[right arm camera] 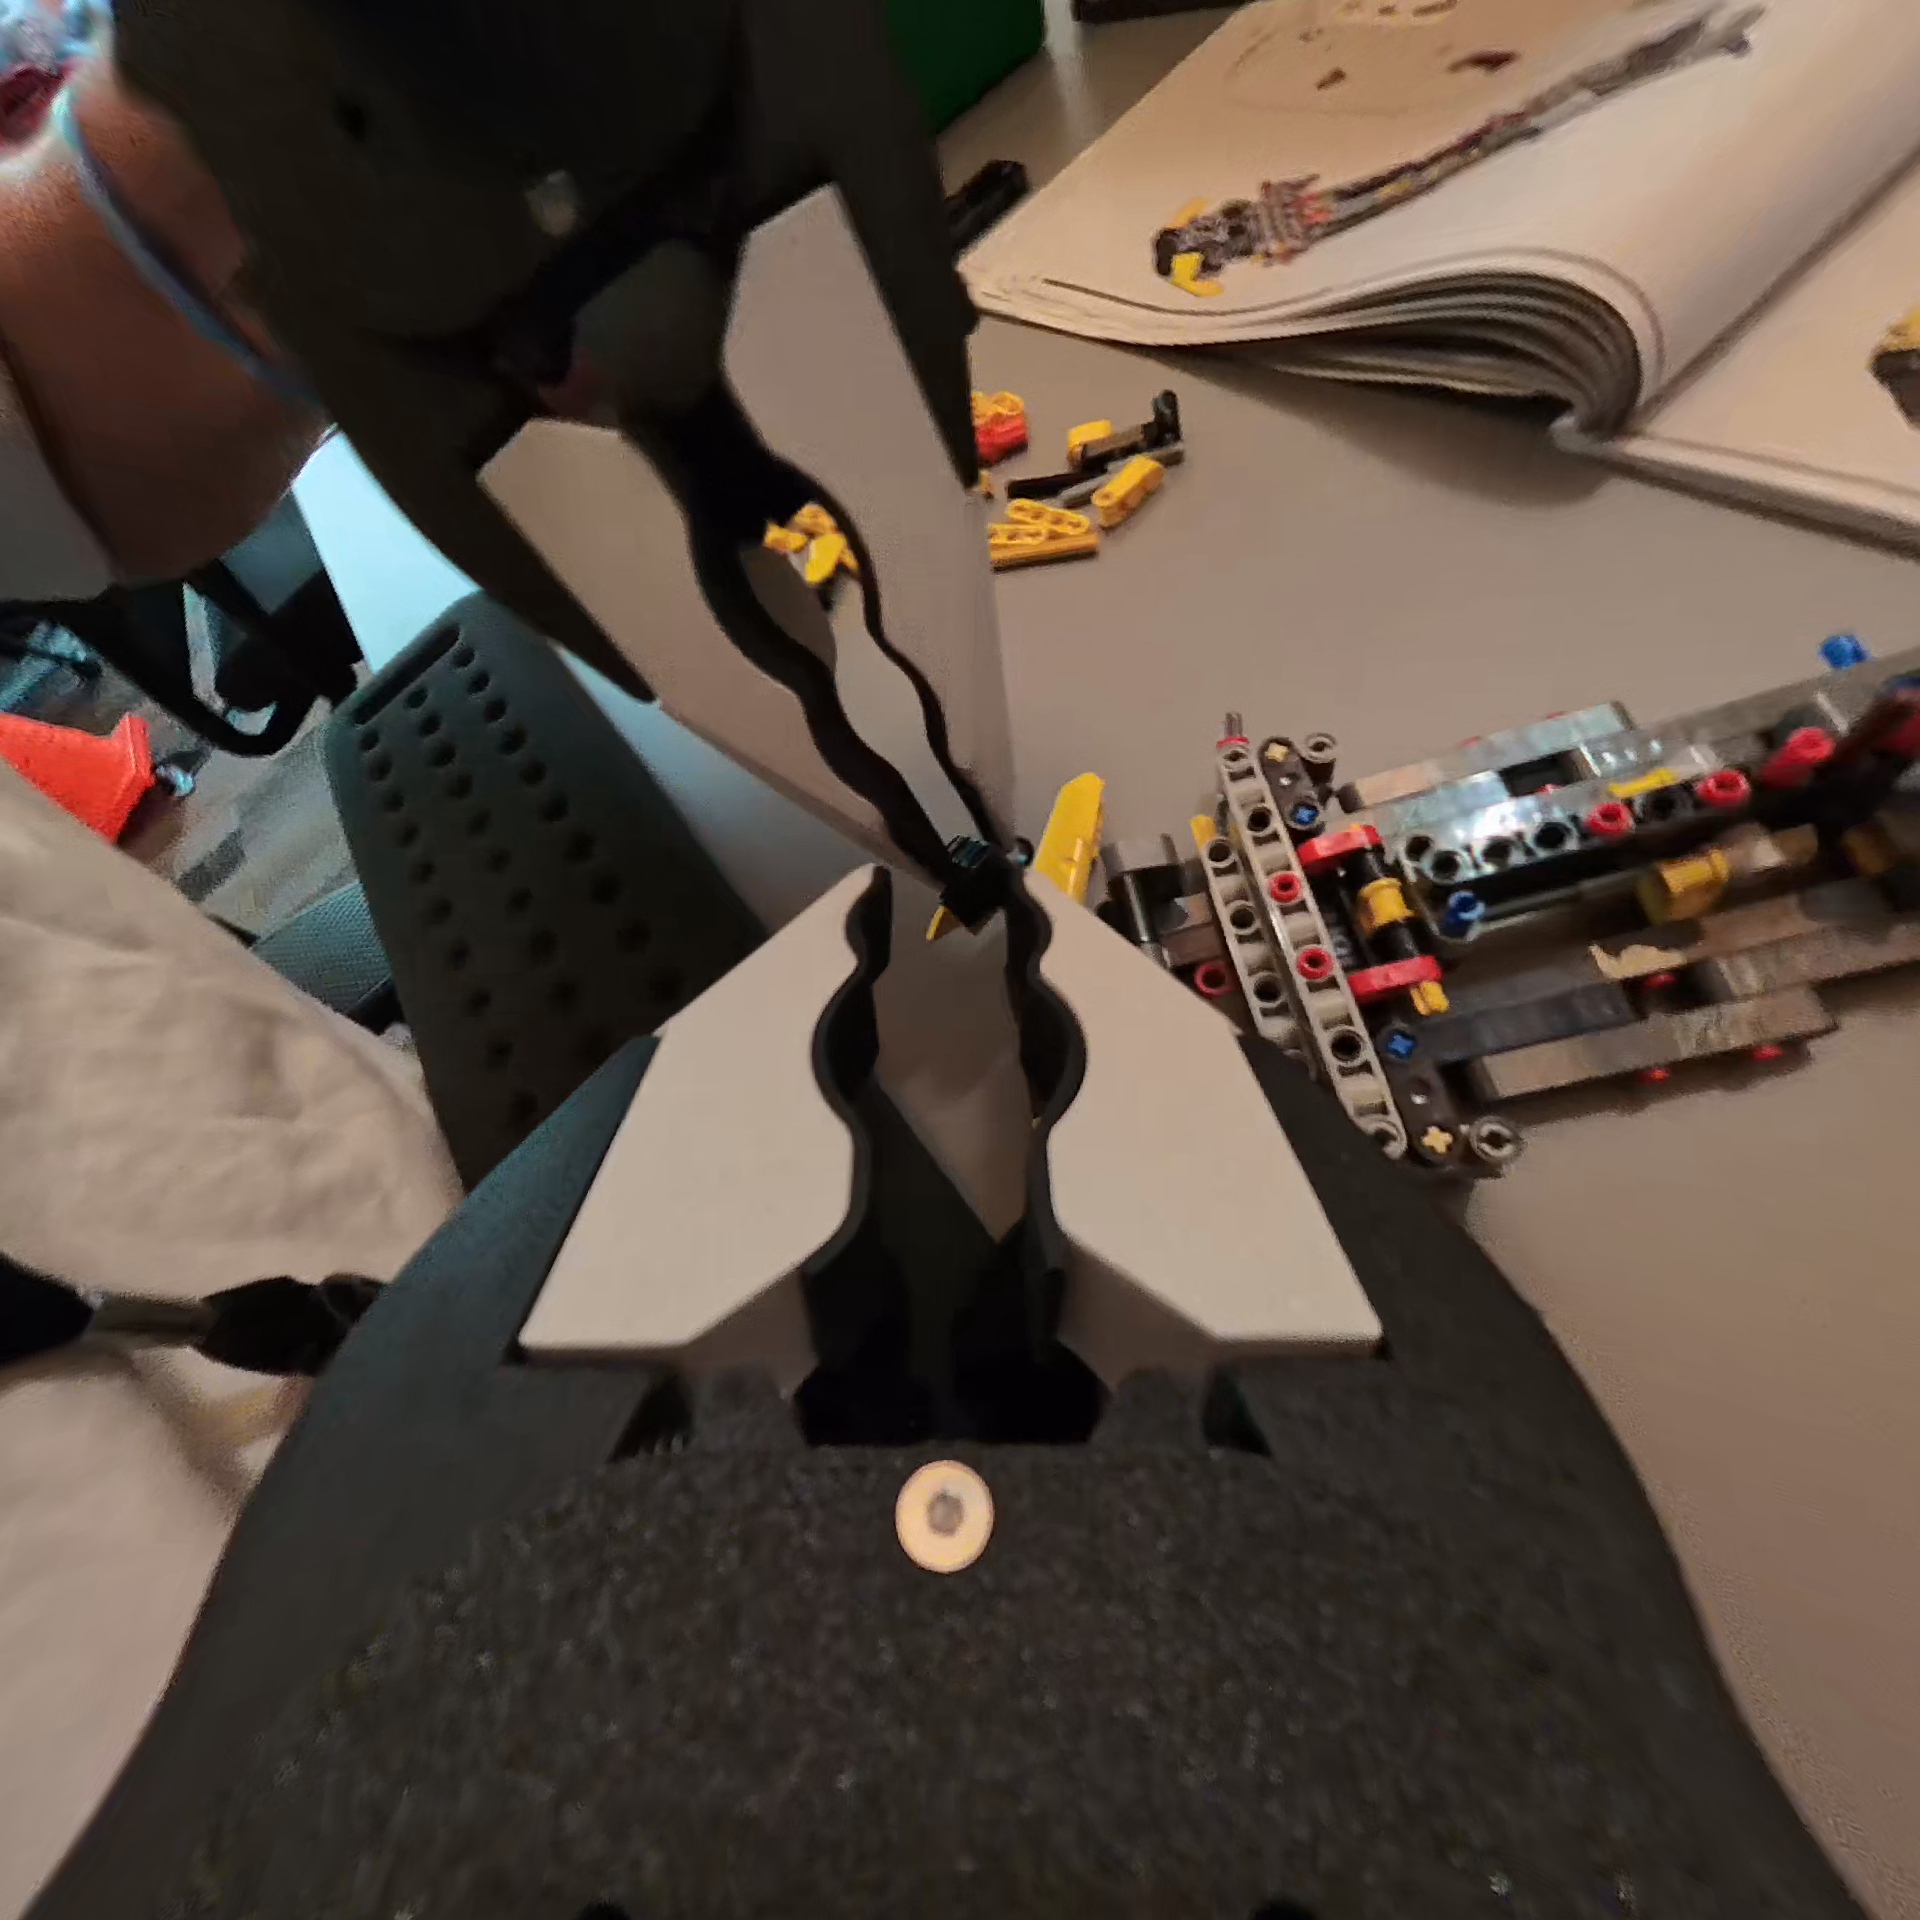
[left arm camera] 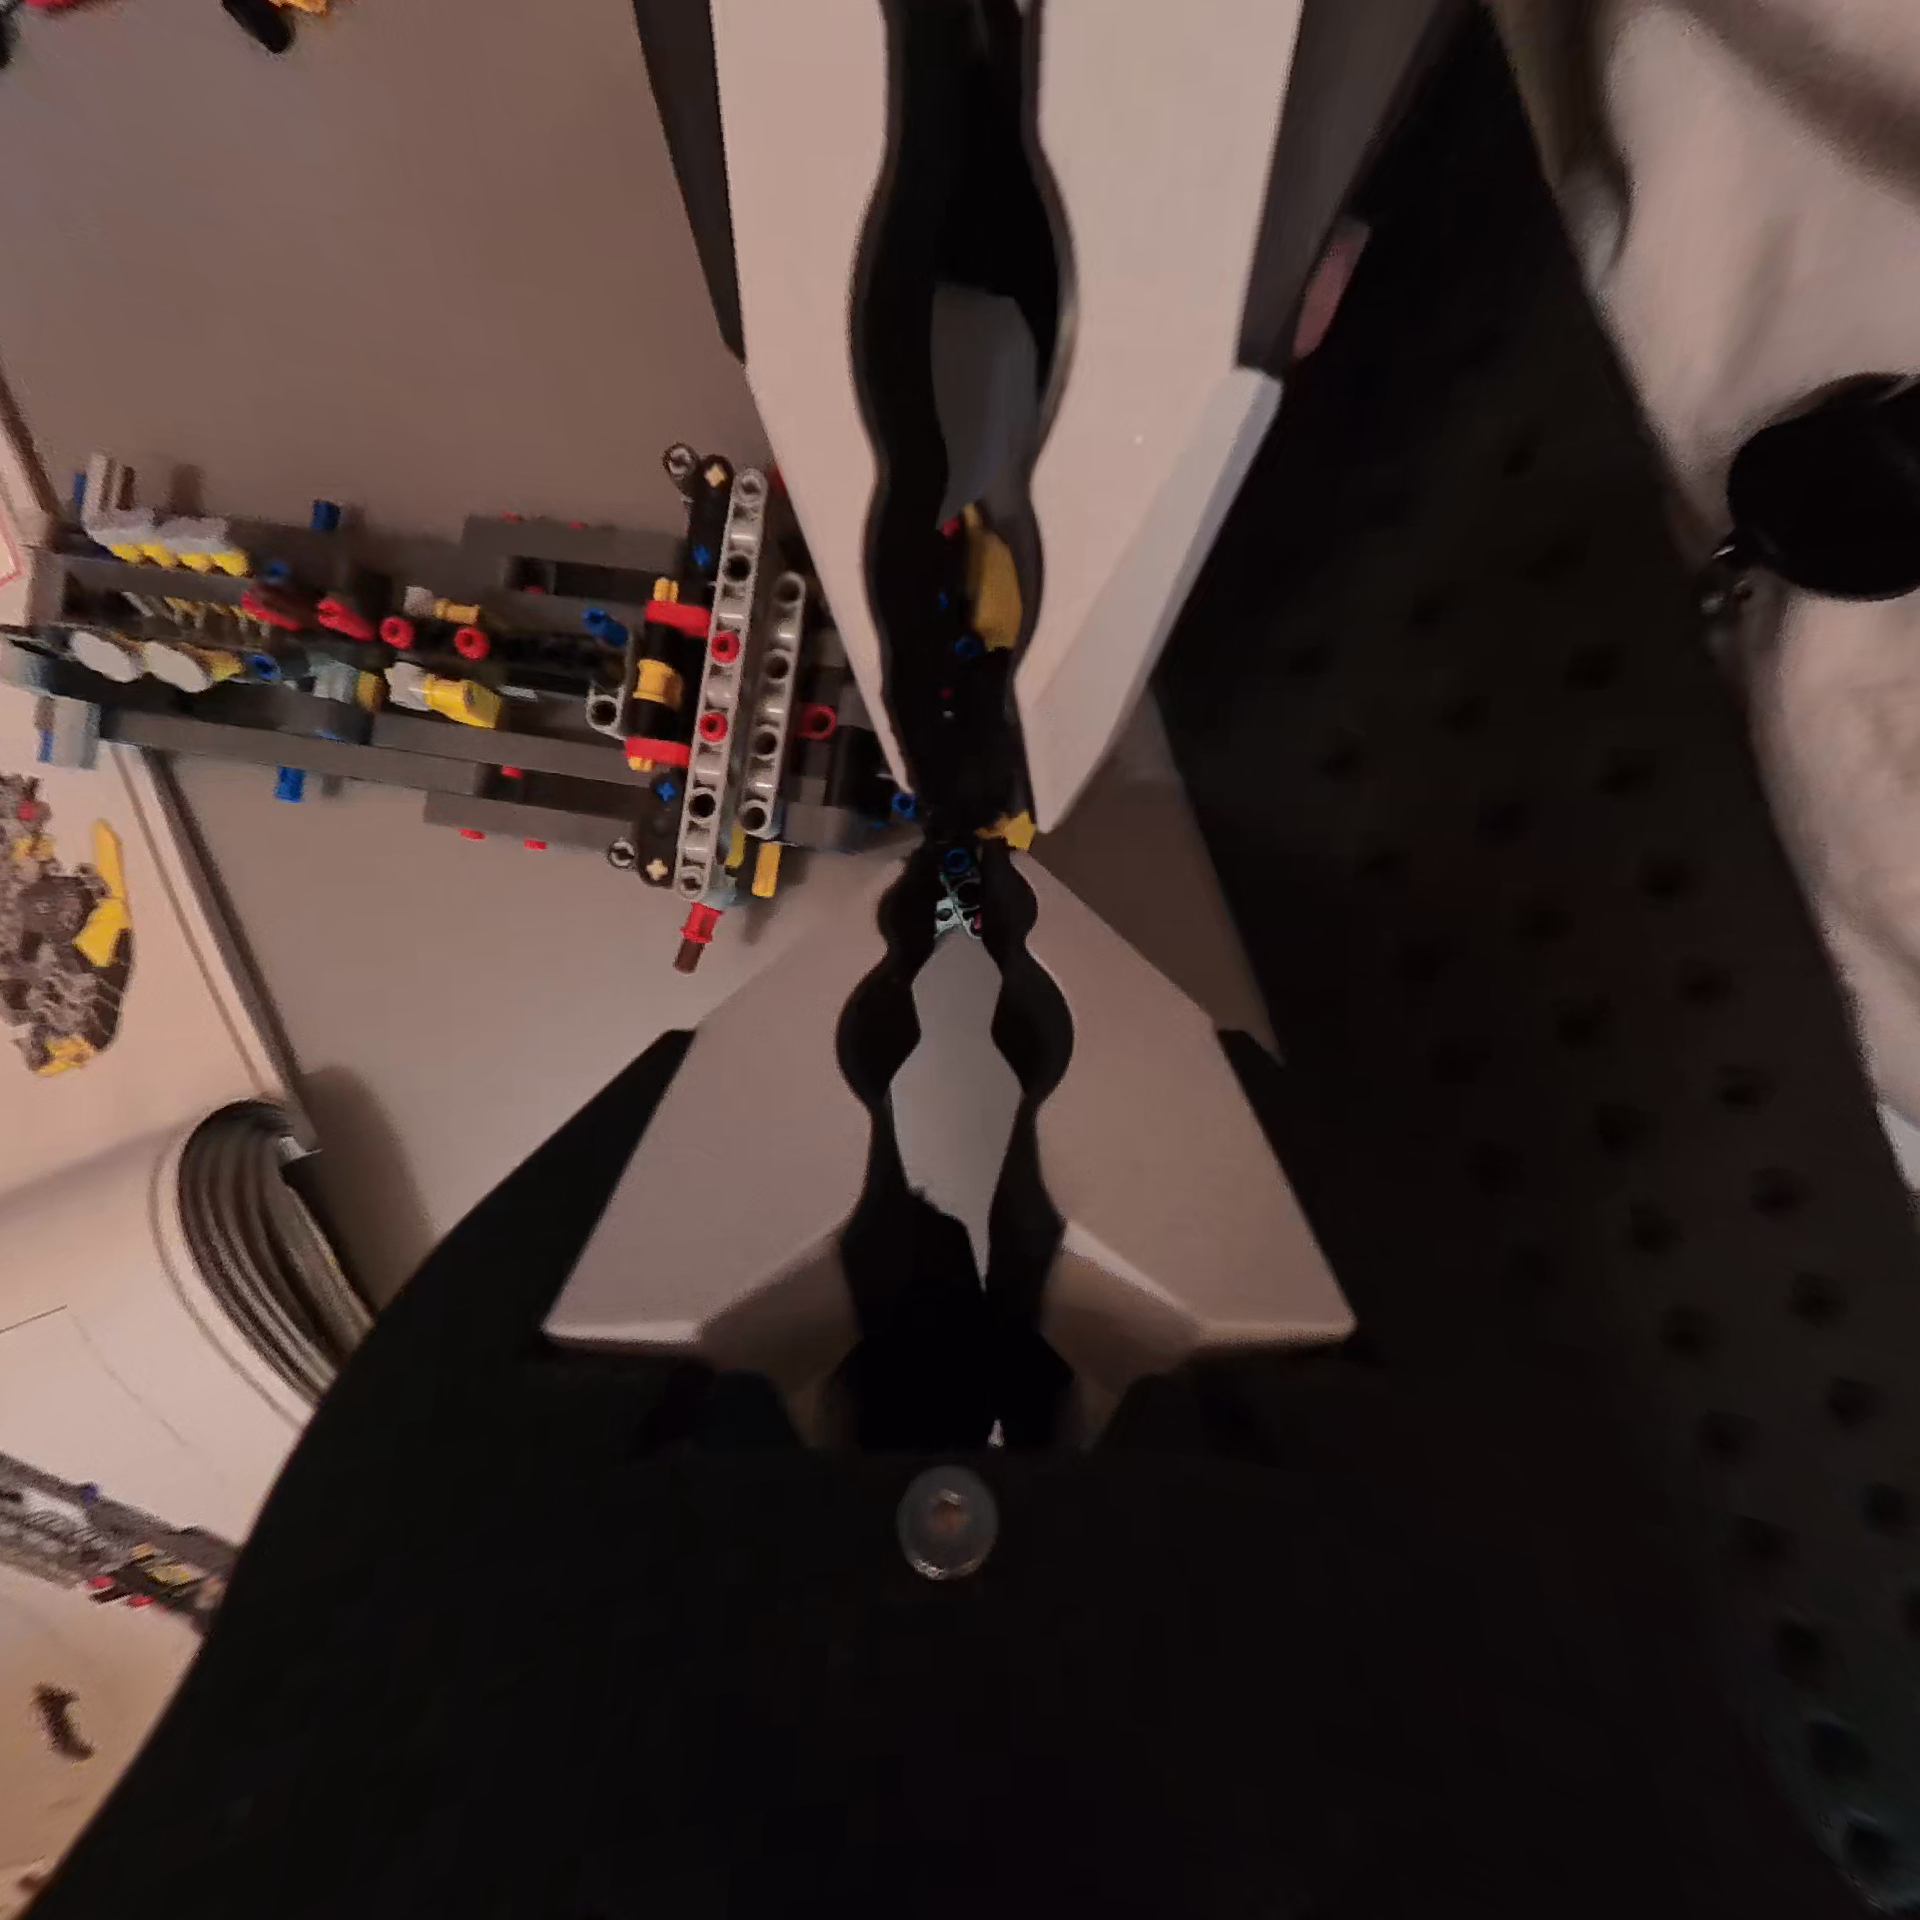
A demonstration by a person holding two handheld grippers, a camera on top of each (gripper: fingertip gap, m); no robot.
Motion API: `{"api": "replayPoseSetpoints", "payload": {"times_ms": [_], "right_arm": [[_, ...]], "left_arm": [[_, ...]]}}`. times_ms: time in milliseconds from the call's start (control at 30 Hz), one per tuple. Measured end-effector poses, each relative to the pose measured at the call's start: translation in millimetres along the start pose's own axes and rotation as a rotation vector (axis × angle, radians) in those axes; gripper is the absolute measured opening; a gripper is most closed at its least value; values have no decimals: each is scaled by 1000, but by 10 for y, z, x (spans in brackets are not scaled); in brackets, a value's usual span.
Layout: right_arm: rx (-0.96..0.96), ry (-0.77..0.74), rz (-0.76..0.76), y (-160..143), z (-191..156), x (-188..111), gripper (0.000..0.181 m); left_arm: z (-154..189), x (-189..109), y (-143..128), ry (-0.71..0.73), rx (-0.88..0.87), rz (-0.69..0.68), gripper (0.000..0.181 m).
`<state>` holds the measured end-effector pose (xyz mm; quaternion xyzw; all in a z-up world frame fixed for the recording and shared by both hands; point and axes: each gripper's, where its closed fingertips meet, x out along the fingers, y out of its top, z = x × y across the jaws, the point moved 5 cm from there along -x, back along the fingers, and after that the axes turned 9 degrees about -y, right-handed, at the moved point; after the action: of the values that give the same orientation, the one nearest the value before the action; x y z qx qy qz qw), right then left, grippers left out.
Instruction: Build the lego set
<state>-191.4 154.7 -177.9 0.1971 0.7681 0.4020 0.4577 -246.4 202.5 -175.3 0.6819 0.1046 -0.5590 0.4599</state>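
Note:
A small black piece with yellow and blue bits (right arm camera: 964,885) is held above the table edge between two grippers that meet tip to tip. In the left wrist view my left gripper (left arm camera: 961,883) comes up from below, shut on the piece's teal-blue end (left arm camera: 961,896). My right gripper (left arm camera: 975,819) comes from the top, shut on its yellow end. In the right wrist view my right gripper (right arm camera: 956,899) is at the bottom and my left gripper (right arm camera: 975,847) reaches in from the upper left. The long grey Lego build (left arm camera: 468,665) (right arm camera: 1507,904) lies on the table beside them.
An open instruction booklet (right arm camera: 1455,260) lies at the back right, also at the left in the left wrist view (left arm camera: 62,935). Loose yellow and black pieces (right arm camera: 1049,520) lie behind the grippers. A black perforated chair back (right arm camera: 499,883) (left arm camera: 1507,935) stands off the table edge. Both grippers' tips are close together, under 4 cm apart.

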Motion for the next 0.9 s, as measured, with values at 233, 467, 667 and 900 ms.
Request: {"api": "replayPoseSetpoints", "payload": {"times_ms": [233, 467, 667, 900], "right_arm": [[376, 172, -33, -23, 135, -36, 8], [561, 345, 0, 19, 155, -115, 7], [604, 448, 8, 48, 83, -135, 7], [617, 435, -5, 36, 107, -102, 7]], "left_arm": [[46, -56, 122, 151, 141, 27, 6], [105, -148, 182, 237, 119, 163, 7], [106, -217, 160, 105, -6, 409, 17], [110, -169, 115, 73, 14, 413, 6]]}}
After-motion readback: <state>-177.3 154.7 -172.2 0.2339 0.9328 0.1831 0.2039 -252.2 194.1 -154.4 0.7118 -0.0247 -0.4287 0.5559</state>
